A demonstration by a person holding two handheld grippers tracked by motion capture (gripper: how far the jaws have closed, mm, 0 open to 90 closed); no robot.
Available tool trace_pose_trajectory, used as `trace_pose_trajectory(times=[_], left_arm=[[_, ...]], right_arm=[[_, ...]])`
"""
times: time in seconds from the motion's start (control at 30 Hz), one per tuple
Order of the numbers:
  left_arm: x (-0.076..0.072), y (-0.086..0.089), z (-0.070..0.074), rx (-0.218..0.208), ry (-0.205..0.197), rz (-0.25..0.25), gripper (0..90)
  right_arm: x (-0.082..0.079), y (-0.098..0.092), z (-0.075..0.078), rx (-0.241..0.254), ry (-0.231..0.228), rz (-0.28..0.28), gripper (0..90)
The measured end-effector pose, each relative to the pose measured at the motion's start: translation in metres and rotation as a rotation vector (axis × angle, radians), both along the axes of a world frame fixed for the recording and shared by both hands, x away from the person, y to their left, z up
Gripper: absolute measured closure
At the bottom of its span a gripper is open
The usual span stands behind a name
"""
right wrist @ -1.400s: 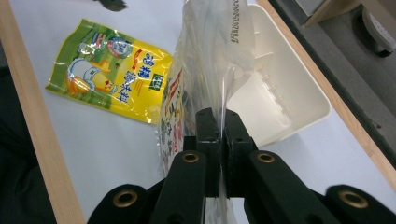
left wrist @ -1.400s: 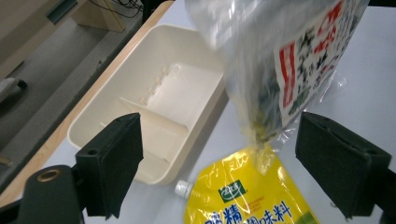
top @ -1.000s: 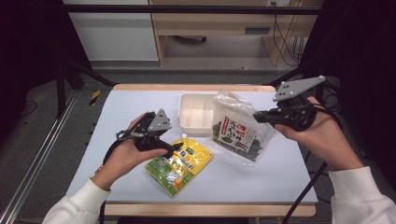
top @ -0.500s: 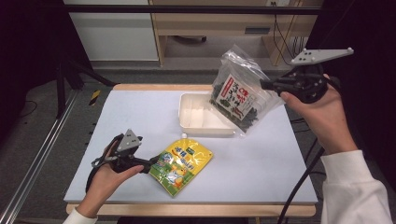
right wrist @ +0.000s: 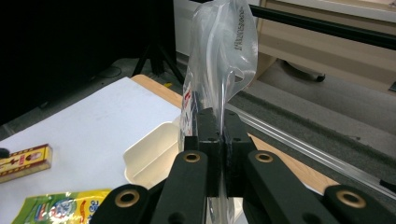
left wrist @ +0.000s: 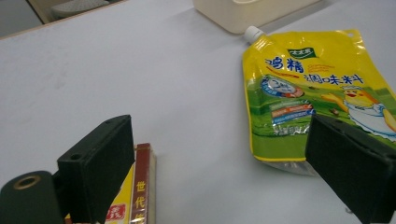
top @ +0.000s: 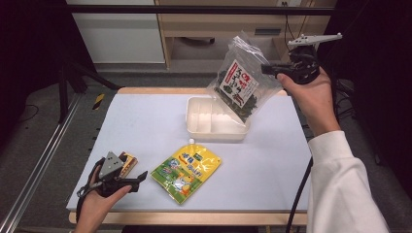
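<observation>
Crinkly clear plastic bag [top: 240, 80] pinched in right claw [top: 268, 69], left claw [top: 138, 178] spread wide over glossy yellow pouch [top: 187, 171]

One clear bag [top: 240, 80], one yellow pouch [top: 186, 171], one white tray [top: 214, 125], one small box [top: 128, 163].

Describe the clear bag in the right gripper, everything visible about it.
The clear bag is a crinkly see-through plastic pouch with dark green contents in its lower part and a white label with red and black print. It hangs tilted in the air above the far right corner of the cream tray, off the table. The right gripper is clamped shut on its edge, and nothing else appears to touch it.
</observation>
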State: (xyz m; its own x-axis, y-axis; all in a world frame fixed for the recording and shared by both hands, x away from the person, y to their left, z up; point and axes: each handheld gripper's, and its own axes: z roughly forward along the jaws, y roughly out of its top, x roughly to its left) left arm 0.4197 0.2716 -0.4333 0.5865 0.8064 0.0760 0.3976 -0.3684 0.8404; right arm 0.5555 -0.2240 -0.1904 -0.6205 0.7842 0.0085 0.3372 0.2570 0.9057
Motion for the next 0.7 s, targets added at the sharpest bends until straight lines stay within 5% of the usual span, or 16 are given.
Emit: trace_pose_trajectory(times=[0.5,0.7], left_arm=[[-0.003,0.025,-0.002,-0.008,-0.023,0.087,8.2],[-0.002,0.024,-0.003,-0.002,-0.018,0.08,8.1]], right_arm=[[0.021,-0.001,-0.019,0.04,0.066,-0.038,88.8],[0.027,0.0,-0.029,0.055,0.1,-0.027,88.8]])
